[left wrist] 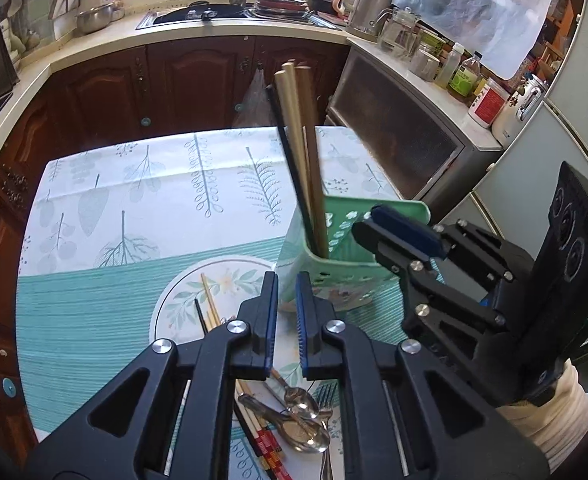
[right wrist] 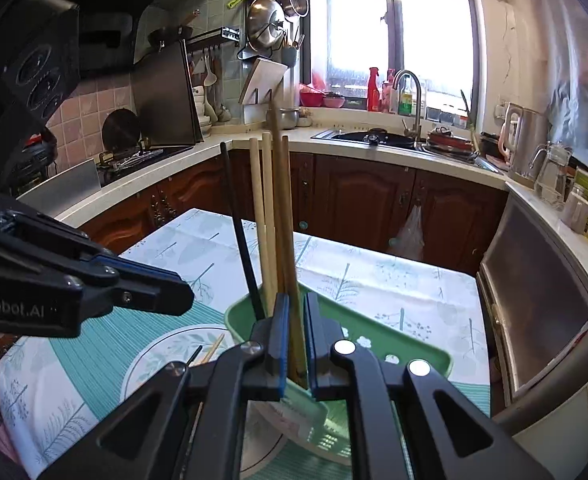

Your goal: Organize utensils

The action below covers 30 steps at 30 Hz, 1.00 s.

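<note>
A green slotted utensil holder (left wrist: 334,272) stands on the table, with several wooden chopsticks (left wrist: 298,128) and one black one upright in it. Left of it a floral plate (left wrist: 182,304) holds loose chopsticks, spoons (left wrist: 306,428) and a fork (left wrist: 326,396). My left gripper (left wrist: 287,320) hangs over the plate, its jaws nearly together with nothing between them. My right gripper (left wrist: 364,226) sits over the holder's rim to the right of the chopsticks, jaws together and clear of them. In the right wrist view a brown chopstick (right wrist: 290,240) shows through the right gripper's (right wrist: 296,340) narrow slit, standing beyond the tips.
A leaf-print cloth (left wrist: 134,184) covers the table. Dark wood cabinets and a counter with a sink (left wrist: 230,12) run behind. A grey appliance (left wrist: 406,136) with jars and a kettle on top stands to the right. A pale sleeve (left wrist: 562,412) holds the right gripper.
</note>
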{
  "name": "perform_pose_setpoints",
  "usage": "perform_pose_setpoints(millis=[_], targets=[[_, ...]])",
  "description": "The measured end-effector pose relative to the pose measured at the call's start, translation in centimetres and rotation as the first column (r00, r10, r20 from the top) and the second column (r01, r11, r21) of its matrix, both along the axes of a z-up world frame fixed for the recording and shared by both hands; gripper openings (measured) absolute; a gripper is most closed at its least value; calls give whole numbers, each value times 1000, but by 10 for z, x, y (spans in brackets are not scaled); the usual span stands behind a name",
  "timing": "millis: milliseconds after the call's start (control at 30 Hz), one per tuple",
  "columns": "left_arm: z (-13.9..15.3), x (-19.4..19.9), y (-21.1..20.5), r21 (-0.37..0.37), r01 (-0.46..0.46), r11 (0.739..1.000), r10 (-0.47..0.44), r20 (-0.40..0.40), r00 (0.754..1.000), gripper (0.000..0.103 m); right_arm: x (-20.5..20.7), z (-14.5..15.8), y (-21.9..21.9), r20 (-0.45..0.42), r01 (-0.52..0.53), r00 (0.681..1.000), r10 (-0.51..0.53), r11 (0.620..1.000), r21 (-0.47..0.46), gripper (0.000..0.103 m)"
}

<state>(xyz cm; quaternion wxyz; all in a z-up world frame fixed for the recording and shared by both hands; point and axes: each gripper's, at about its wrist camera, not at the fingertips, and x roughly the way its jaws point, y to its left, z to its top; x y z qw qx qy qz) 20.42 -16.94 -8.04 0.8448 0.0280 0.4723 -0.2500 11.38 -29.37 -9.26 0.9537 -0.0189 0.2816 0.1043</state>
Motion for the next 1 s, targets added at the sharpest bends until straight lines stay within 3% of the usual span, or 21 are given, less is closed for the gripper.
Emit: perform_pose_setpoints(millis=[100,233,500,1000], targets=[[-3,-7,13,0,-23,1000,23,-7,1000,16,-4,3,-2,-14,12,1000,-11,999,42,20],[-6,-22,29,-3,-59,998,59,6,998,28,-16,10,1,6,10,1000,-11,997,75,22],[-25,-61,58,42,-92,995,89,64,994,29,-42,11,17,-49,55,998,-47,985,166,22],[-63,-107,108,58,-190,980,189,11,982,31,-81,-18,55,-171,62,985,-33,984,167,22]])
